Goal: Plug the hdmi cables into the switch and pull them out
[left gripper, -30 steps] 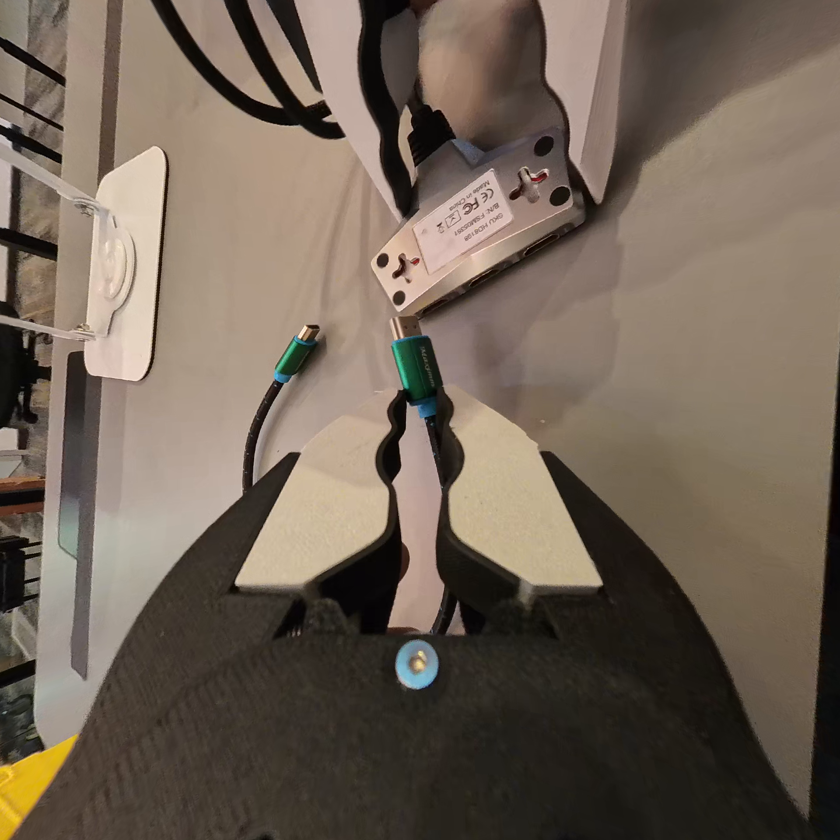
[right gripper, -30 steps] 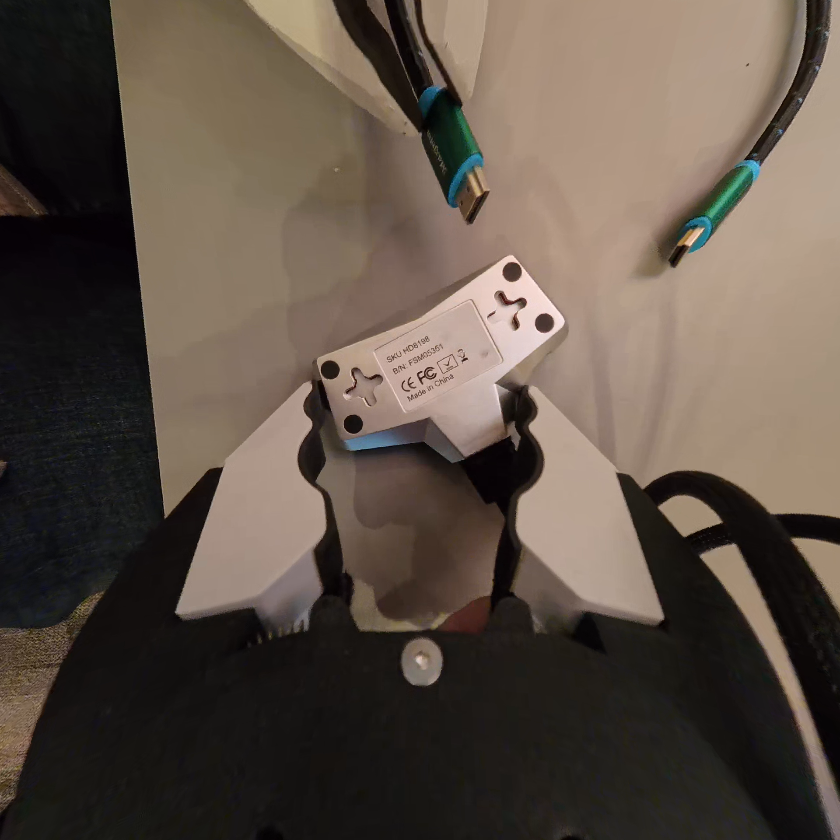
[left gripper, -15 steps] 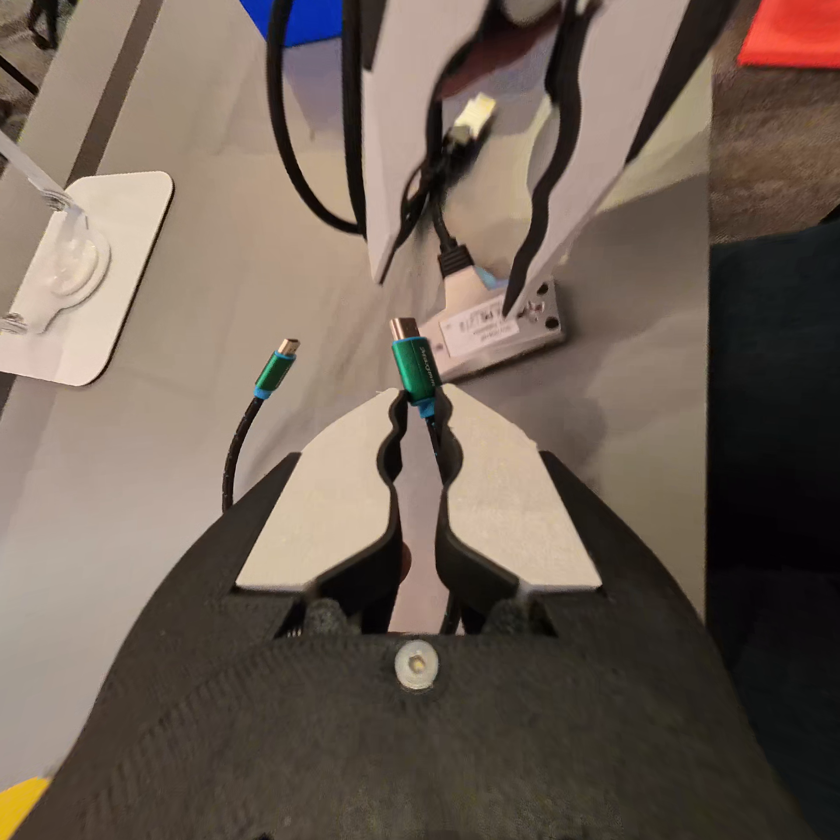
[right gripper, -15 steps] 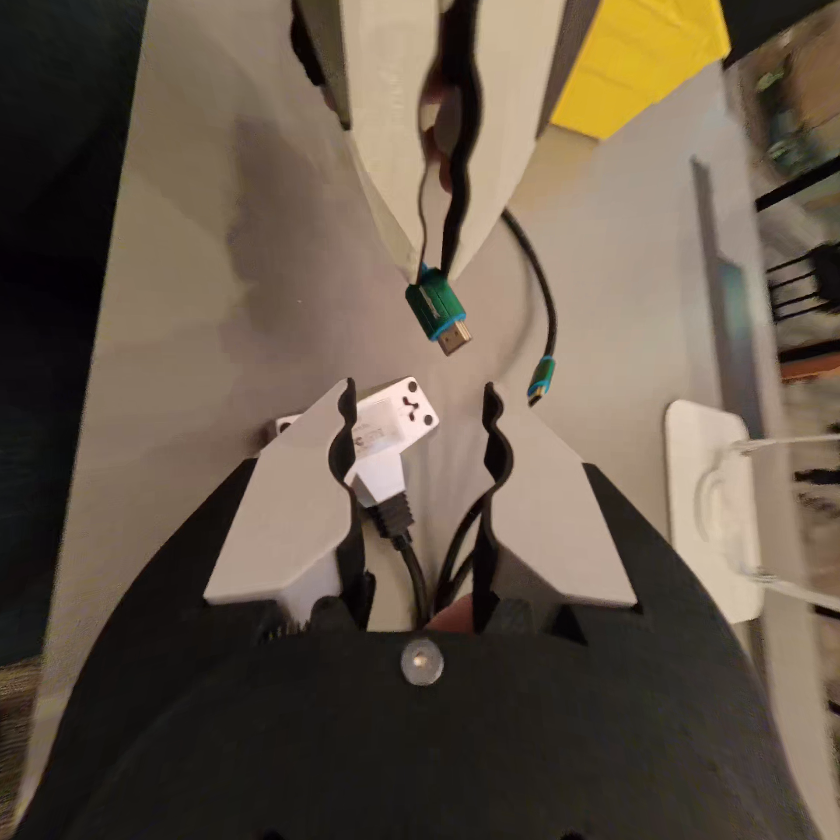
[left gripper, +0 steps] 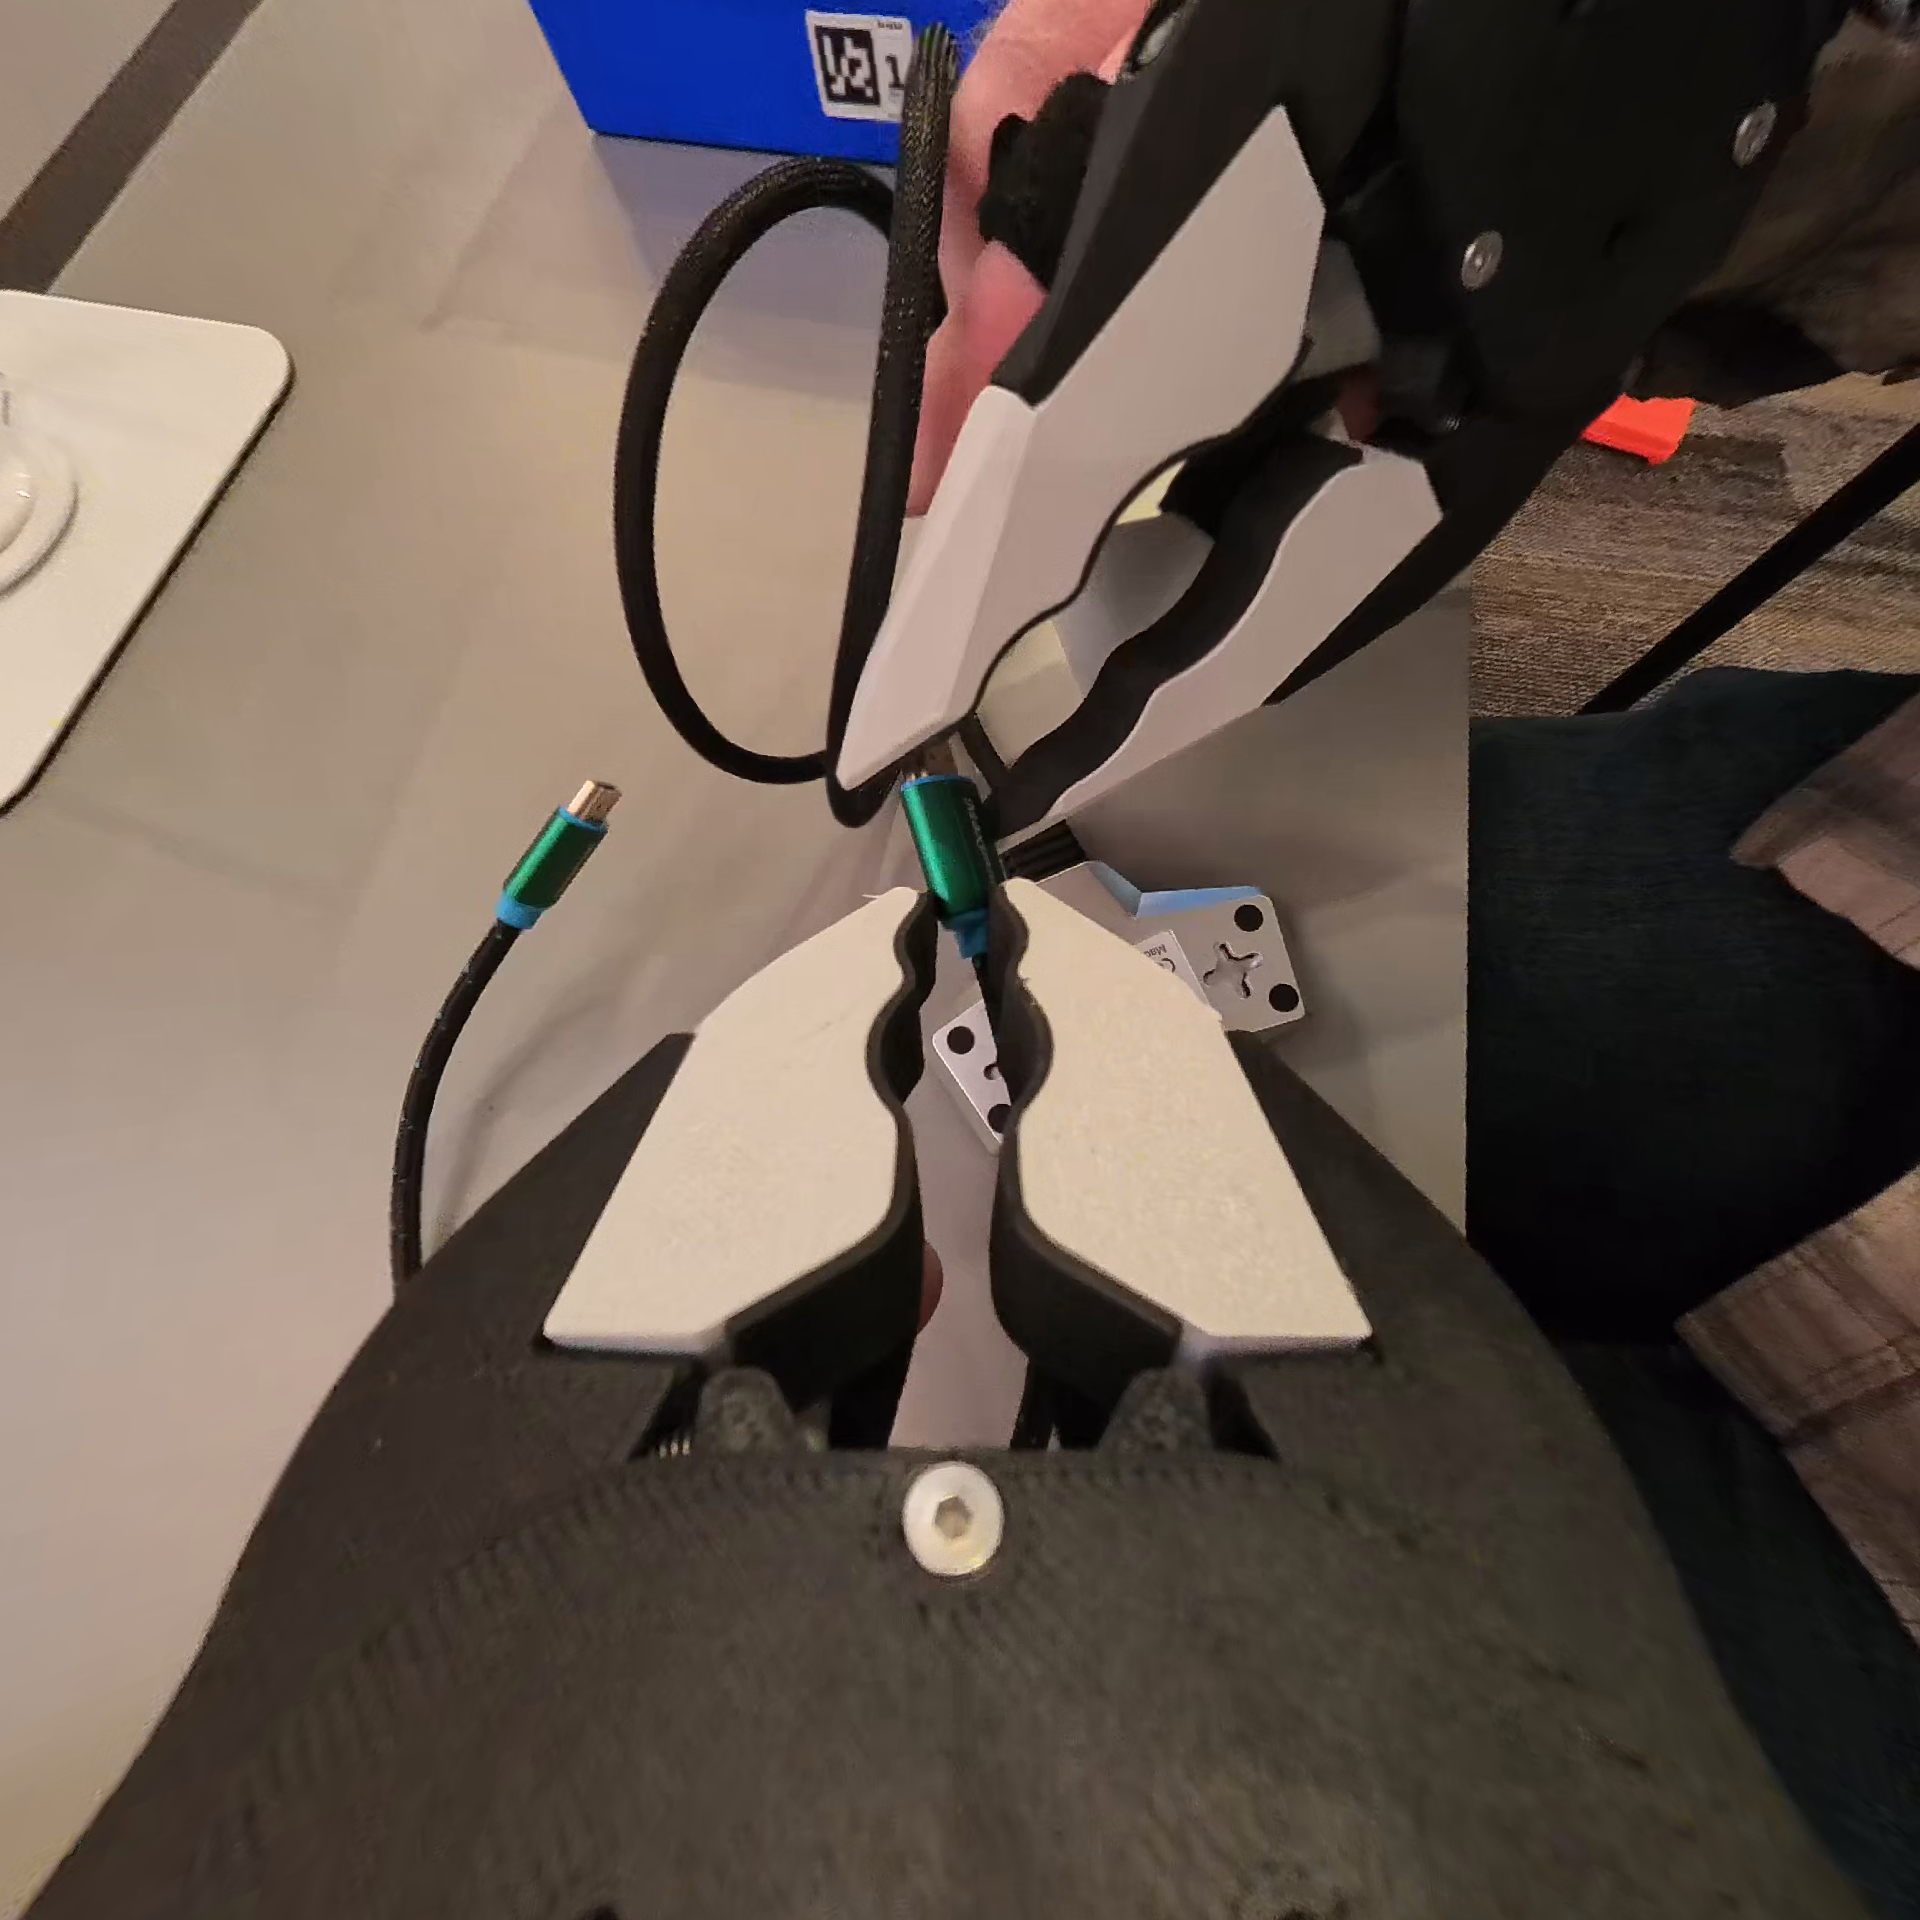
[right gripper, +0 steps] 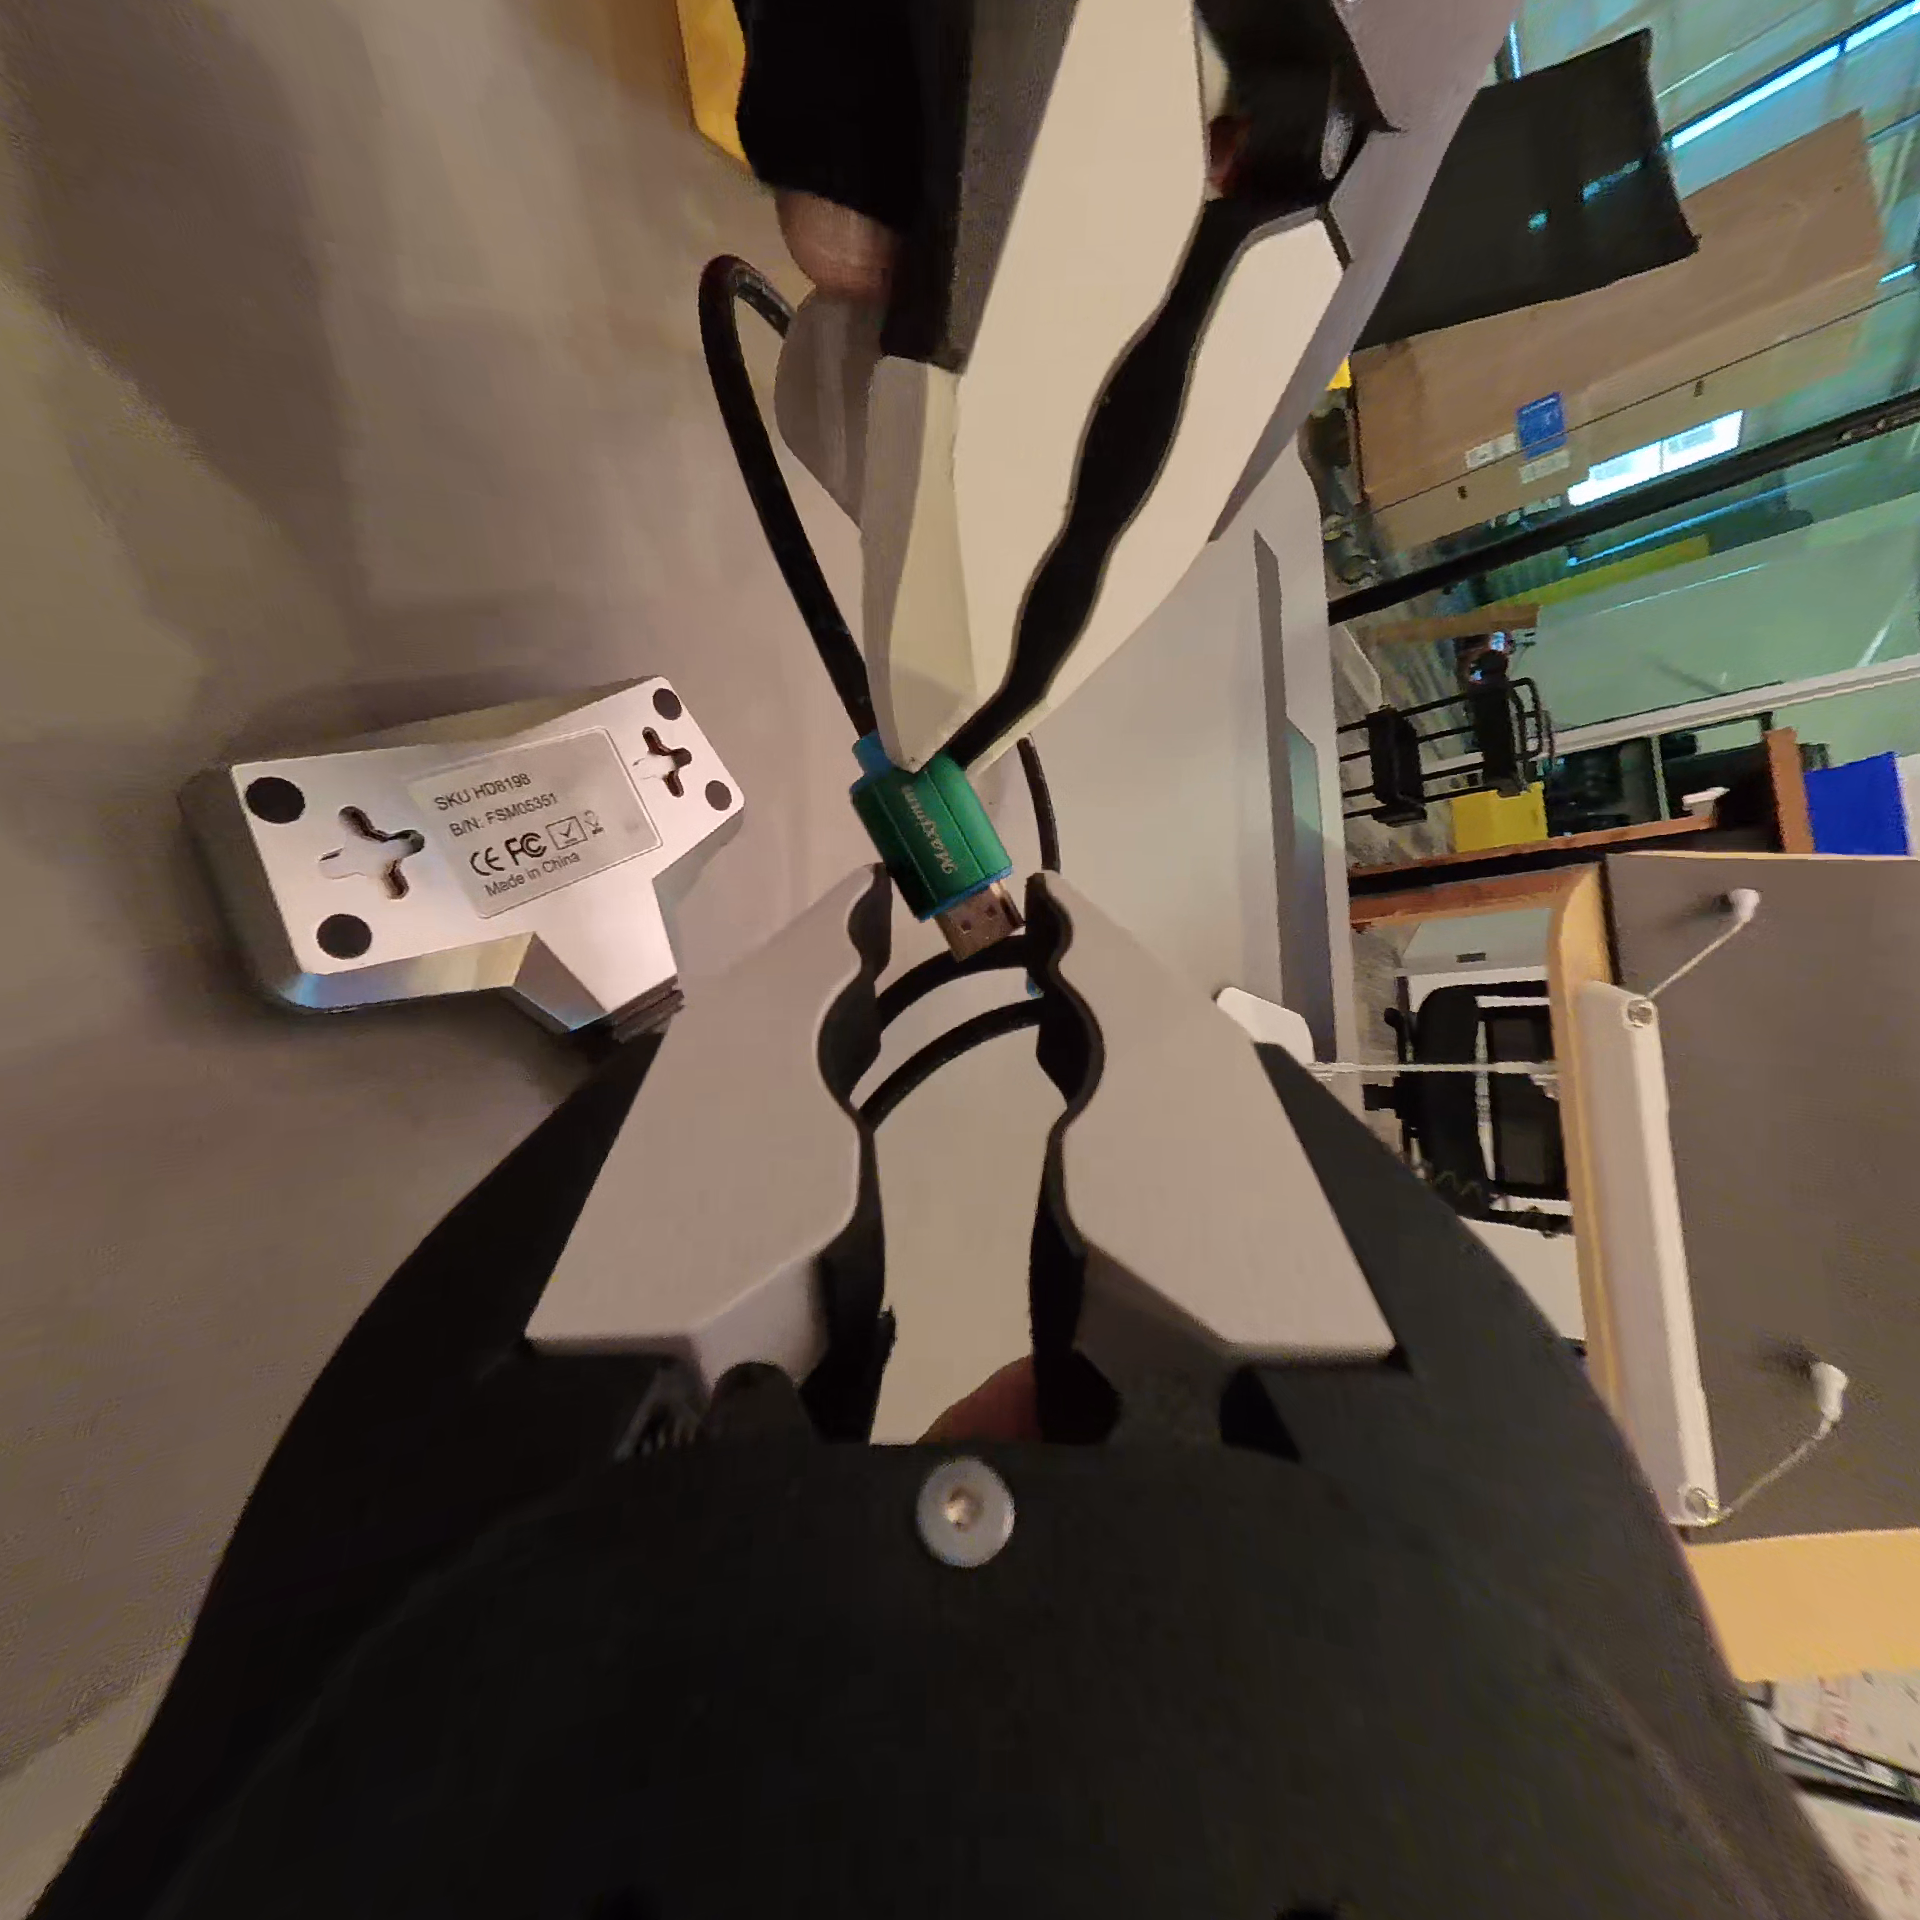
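Left tongs (left gripper: 961,914) and right tongs (right gripper: 956,899), pale grey wavy-edged fingers (left gripper: 769,1122), textured black printed bodies, one silver hex screw (left gripper: 953,1519) apiece

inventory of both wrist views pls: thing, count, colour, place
HDMI switch: 1, silver, lying label side up on the table, free of both grippers.
Held HDMI plug: 1, green with blue collar, clamped in the left gripper, tip between the right gripper's fingers.
Loose HDMI plug: 1, green and blue, lying on the table.
Braided cable: 1, black, looped on the table.
Table: 1, grey.
Blue box: 1, far table edge.
Left gripper: shut on the plug.
Right gripper: open.
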Motion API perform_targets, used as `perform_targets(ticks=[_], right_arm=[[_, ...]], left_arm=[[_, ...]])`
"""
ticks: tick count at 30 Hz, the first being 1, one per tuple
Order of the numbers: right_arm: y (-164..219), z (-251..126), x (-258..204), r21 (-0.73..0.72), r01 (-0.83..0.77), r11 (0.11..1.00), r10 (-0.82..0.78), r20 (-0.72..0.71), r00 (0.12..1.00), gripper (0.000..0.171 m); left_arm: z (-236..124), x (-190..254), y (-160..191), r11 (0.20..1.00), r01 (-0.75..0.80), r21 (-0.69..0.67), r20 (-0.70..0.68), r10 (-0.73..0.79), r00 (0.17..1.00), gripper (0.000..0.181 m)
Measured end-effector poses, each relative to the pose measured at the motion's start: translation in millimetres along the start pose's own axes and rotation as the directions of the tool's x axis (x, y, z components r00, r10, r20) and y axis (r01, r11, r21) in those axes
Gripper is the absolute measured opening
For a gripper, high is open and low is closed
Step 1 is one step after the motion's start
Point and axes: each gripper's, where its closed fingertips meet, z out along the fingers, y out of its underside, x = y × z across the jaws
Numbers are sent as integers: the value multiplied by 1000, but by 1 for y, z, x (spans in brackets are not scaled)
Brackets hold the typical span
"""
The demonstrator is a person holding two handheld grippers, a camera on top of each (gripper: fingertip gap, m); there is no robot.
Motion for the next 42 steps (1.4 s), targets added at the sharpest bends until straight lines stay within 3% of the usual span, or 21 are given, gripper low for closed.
perform_targets(ticks=[6,11,22,28,31,36,39,42], right_arm=[[-2,5,5,-45,104,994,-107,-77,991,23],[0,3,7,-34,27,999,-29,-59,998,21],[0,-1,17,32,-197,980,198,-24,980,20],[1,-4,23,58,-271,961,272,-16,962,19],[0,-6,26,75,-300,951,302,-10,953,19],[-5,-8,28,94,-336,937,337,6,942,20],[-6,-10,29,101,-354,930,354,19,935,18],[-7,-12,29,109,-375,921,373,37,927,19]], left_arm=[[-1,-3,-6,998,59,33,-30,-58,998,8],[-2,-6,-9,998,36,50,-14,-36,999,8],[-35,-16,-40,967,-255,-6,288,246,925,21],[-44,40,-23,956,-286,-58,102,291,951,14],[-32,57,-8,977,-209,-45,71,211,975,22],[8,47,18,1000,-8,-11,123,10,992,39],[20,31,9,989,92,113,164,-110,980,44],[20,10,-7,929,231,289,138,-279,950,49]])
